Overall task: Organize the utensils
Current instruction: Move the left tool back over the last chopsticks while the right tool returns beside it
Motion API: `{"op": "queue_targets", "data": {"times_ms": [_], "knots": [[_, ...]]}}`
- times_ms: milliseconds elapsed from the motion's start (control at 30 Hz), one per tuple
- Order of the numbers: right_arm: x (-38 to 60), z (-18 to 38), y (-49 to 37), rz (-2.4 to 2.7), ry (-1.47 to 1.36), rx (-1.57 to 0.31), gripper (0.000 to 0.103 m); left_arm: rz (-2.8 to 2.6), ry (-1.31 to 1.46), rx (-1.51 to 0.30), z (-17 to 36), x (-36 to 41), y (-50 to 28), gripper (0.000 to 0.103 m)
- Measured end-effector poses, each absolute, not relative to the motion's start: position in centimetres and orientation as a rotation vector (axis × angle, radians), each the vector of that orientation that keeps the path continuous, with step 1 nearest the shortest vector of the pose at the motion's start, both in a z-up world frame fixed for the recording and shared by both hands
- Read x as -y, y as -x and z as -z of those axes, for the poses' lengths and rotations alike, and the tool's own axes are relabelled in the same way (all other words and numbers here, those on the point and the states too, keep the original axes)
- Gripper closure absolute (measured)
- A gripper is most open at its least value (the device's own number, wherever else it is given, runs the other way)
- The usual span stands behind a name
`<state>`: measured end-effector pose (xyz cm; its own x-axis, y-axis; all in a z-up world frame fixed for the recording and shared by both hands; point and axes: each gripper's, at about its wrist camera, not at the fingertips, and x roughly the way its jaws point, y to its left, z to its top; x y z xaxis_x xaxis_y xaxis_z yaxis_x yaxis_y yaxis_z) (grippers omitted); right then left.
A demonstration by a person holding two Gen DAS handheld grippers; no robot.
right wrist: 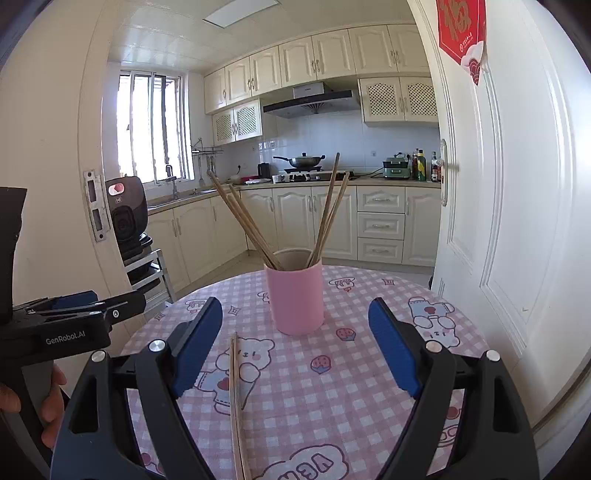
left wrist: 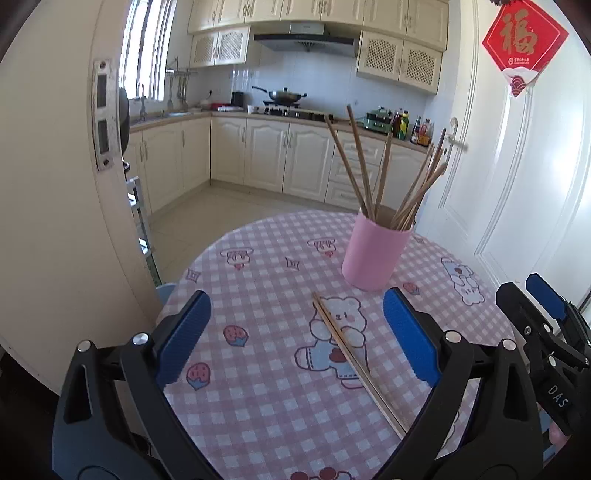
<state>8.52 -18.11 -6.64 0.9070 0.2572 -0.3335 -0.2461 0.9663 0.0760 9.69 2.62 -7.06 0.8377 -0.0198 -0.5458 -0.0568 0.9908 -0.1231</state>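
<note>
We had both grippers, left gripper [left wrist: 295, 336] and right gripper [right wrist: 295, 343], spread wide, gripping nothing. The loose chopsticks [left wrist: 354, 360] lay flat between the left fingers, short of the pink cup [left wrist: 375, 251] ahead. Risk: pads could skid the thin pair apart on the tablecloth [left wrist: 258, 406], or a low carry could tip the cup.

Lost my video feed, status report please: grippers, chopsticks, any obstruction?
Left gripper open, empty. Right gripper open, empty. Loose chopsticks flat on table, pink cup beyond them. Nothing in the way.

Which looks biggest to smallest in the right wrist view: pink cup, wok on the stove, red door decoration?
1. pink cup
2. red door decoration, partly cut off
3. wok, far away, so it only looks small
</note>
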Motion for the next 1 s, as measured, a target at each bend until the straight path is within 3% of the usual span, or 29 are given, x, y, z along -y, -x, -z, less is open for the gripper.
{"op": "queue_targets", "data": {"times_ms": [433, 1000], "knots": [[19.0, 10.9, -10.6, -0.275, -0.049, -0.490, 0.025, -0.034, 0.176, -0.942, 14.4, -1.6, -15.2, 0.010], [21.8, 12.3, -11.9, -0.279, -0.134, -0.529, 0.024, -0.092, 0.084, -1.045, 18.1, 1.2, -17.6, 0.010]]}}
